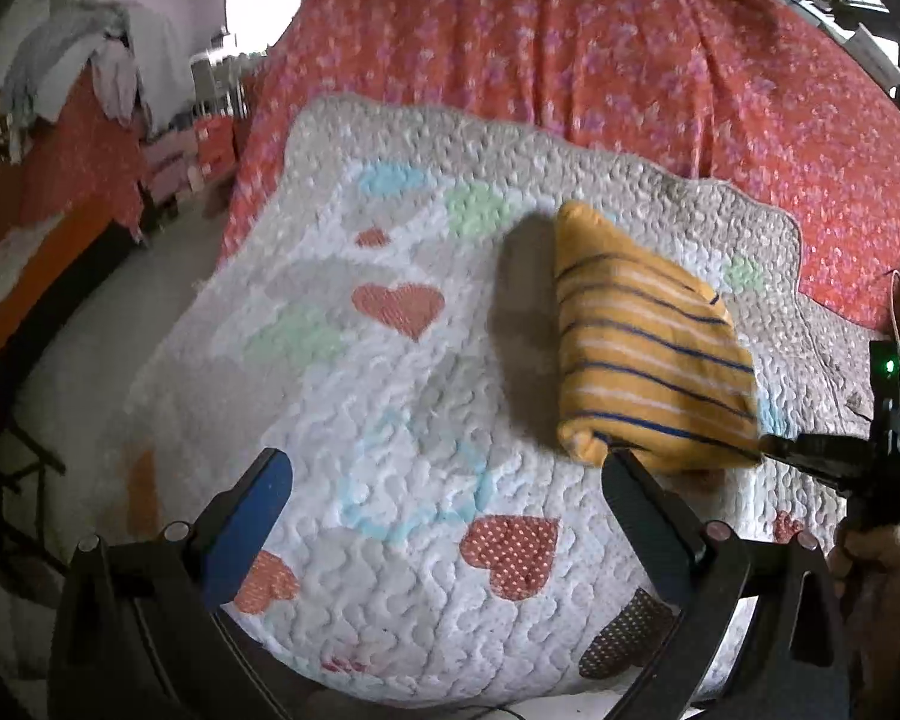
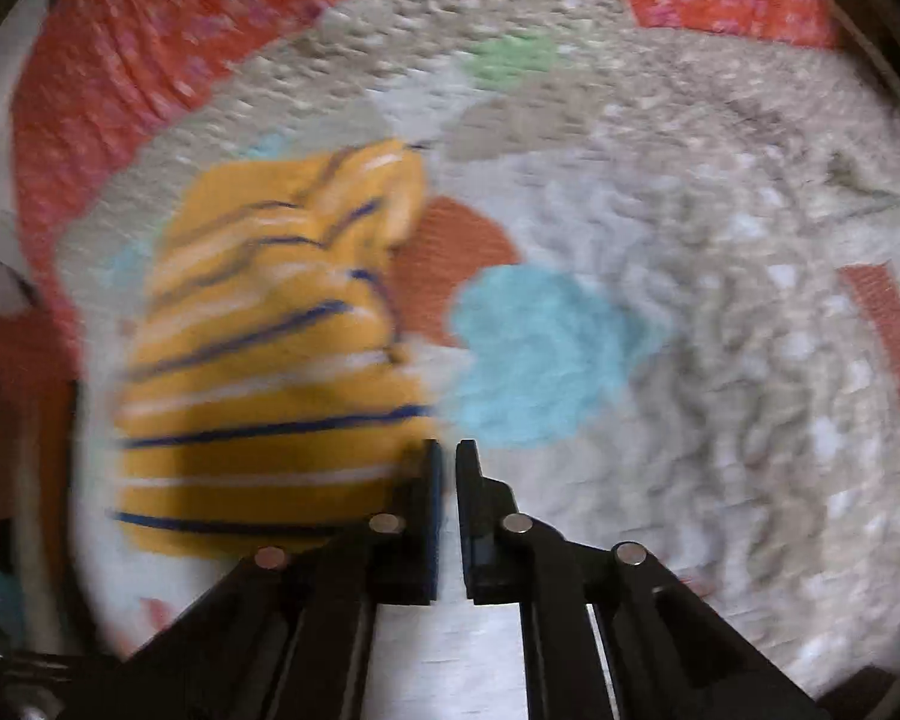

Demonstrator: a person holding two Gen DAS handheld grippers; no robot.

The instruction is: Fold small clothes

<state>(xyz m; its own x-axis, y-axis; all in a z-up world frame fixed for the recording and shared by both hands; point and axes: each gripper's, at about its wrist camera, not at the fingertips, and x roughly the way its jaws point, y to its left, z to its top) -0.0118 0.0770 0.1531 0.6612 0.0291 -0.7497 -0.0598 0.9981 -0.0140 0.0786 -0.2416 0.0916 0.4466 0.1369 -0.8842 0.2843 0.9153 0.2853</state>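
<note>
One folded garment (image 1: 648, 342), orange-yellow with dark blue and white stripes, lying on a quilted white mat (image 1: 342, 396) patterned with hearts; mat spread over a red floral bedcover (image 1: 600, 48) on a bed. Left gripper (image 1: 444, 516) above the near part of the mat, jaws wide and holding nothing, blue pad visible on one finger; garment ahead and to its right, its near folded edge just beyond the right finger. Right gripper (image 1: 810, 456) entering from the right edge of the left wrist view (a green light (image 1: 889, 366) glowing on its body), tip at the garment's near right corner; contact with the cloth not discernible. From the right wrist view: right gripper (image 2: 449, 456) with jaws narrow, only a thin gap between them, nothing visibly between them; garment (image 2: 270, 348) just left of the fingertips, blurred; pale blue patch (image 2: 540, 354) of the mat straight ahead.
</note>
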